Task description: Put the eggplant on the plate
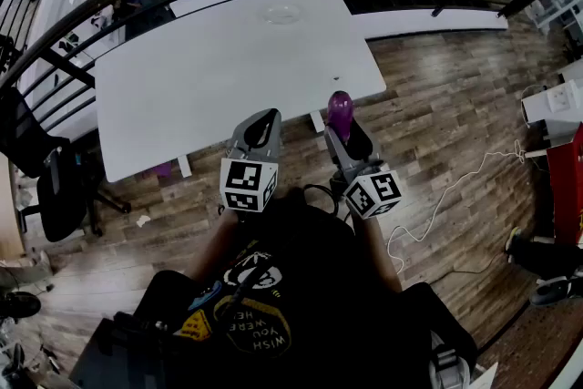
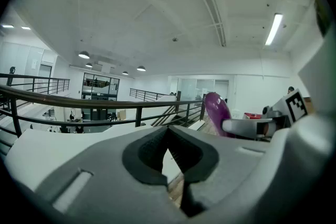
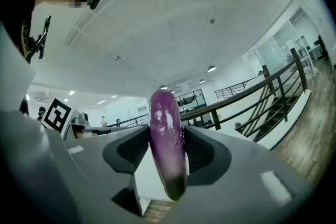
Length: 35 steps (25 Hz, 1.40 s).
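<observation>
Purple eggplant [image 3: 165, 123] pinched in right tool [image 3: 167, 153] (lower end hidden overhead); left tool [image 2: 168, 157] pressed together.

From the head we look steeply down on the table [image 1: 228, 68], with the left gripper [image 1: 264, 123] and right gripper [image 1: 344, 130] close below. Our gripper cameras sit just behind their jaws, facing roughly level toward the railing [image 2: 79, 102]. All three views share the eggplant [image 1: 339, 109].

Bright, even indoor light from a ceiling strip lamp [image 2: 274, 29] and round downlights [image 2: 84, 54]. The white desk [image 1: 228, 68] is nearly washed out. Heavy fisheye bending, dark vignetted corners. Glare streaks on the eggplant [image 3: 167, 139] — near foreground soft.
</observation>
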Each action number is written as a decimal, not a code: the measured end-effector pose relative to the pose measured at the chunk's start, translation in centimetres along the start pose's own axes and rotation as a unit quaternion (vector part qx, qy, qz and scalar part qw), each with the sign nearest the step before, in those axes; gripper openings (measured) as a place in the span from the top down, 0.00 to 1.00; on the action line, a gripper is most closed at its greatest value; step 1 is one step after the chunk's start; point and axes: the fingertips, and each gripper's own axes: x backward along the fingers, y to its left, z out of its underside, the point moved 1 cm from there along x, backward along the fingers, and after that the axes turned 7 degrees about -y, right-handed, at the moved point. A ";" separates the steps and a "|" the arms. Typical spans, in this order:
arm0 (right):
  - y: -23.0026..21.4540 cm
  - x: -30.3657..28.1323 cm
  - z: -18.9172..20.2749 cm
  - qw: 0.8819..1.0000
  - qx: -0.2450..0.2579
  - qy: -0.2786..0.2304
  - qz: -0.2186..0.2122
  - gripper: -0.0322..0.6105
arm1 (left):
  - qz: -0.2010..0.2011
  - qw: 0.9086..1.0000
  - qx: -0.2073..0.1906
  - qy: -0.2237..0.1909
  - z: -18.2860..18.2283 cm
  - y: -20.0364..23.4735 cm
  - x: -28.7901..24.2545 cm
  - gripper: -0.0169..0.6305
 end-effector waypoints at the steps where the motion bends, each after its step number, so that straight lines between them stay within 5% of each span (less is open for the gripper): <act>1: 0.2 0.0 0.1 1.000 -0.001 0.000 0.001 0.62 | 0.000 1.000 0.000 0.001 0.1 0.1 0.2 0.97; 12: 1.2 -0.3 1.0 1.000 -0.004 -0.001 -0.004 0.62 | -0.012 1.000 0.004 0.007 0.8 1.3 1.8 0.97; 19: 3.5 -1.3 1.9 0.998 -0.027 -0.007 -0.062 0.61 | -0.017 1.000 0.008 0.012 1.4 2.7 2.6 0.97; 35: 6.5 -4.1 4.6 0.999 -0.016 0.021 -0.034 0.61 | 0.036 0.999 0.029 0.019 2.5 5.9 2.2 0.97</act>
